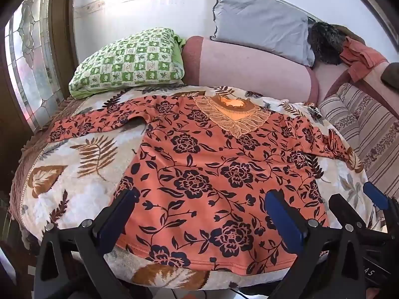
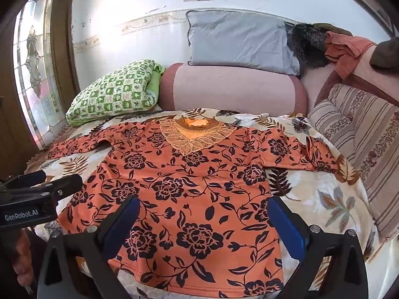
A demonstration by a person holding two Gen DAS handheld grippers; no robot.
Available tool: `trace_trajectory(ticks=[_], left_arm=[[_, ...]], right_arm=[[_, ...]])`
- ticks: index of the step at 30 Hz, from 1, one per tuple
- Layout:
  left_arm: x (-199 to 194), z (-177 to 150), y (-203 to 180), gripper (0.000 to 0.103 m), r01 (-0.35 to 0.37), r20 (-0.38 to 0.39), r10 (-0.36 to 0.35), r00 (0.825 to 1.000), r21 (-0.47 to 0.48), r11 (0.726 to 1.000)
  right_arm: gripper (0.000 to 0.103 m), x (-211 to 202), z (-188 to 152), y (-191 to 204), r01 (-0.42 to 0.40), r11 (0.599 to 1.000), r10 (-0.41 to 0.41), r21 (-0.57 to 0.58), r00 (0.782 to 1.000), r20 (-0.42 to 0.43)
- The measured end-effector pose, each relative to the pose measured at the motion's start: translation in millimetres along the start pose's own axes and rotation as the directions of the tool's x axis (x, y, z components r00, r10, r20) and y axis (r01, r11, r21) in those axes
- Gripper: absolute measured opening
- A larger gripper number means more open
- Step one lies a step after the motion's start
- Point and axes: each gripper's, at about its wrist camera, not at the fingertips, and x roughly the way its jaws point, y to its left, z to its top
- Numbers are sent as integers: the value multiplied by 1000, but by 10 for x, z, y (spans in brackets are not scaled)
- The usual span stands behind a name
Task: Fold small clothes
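An orange top with black flowers (image 1: 212,174) lies flat, front up, on a leaf-print blanket (image 1: 74,174), sleeves spread left and right, lace collar (image 1: 232,114) at the far end. It also shows in the right wrist view (image 2: 189,186). My left gripper (image 1: 199,204) is open and empty above the hem. My right gripper (image 2: 202,211) is open and empty above the hem too. The right gripper shows at the right edge of the left wrist view (image 1: 354,199); the left gripper shows at the left edge of the right wrist view (image 2: 59,182).
A green checked pillow (image 1: 129,62) lies at the back left, a pink bolster (image 1: 249,67) behind the collar, a grey pillow (image 1: 259,22) against the wall. A striped cushion (image 2: 361,137) sits at the right. A stained-glass door (image 1: 30,62) stands at the left.
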Motion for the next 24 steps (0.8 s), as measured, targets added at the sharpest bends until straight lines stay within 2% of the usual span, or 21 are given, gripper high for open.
trace_trajectory(ticks=[2,6,18,24], left_arm=[[-65,-46,43,103,14,38,-13,999,-19,1000],[-98,30,81,103,25,12,-24,1000,-38,999],[-394,98,-56,103,11,60,-8,998,-40,999],[-601,133,-110,103,41,81,-37,996,-49,998]], right_arm=[[103,-10,14,-11,1,1000,-1,5,1000,1],[103,-52,62,41,1,1000,-1,-9,1000,14],[103,-162,145,-12,-4,1000,4,3,999,47],[103,-263,203,-27,11,1000,-10,-9,997,73]])
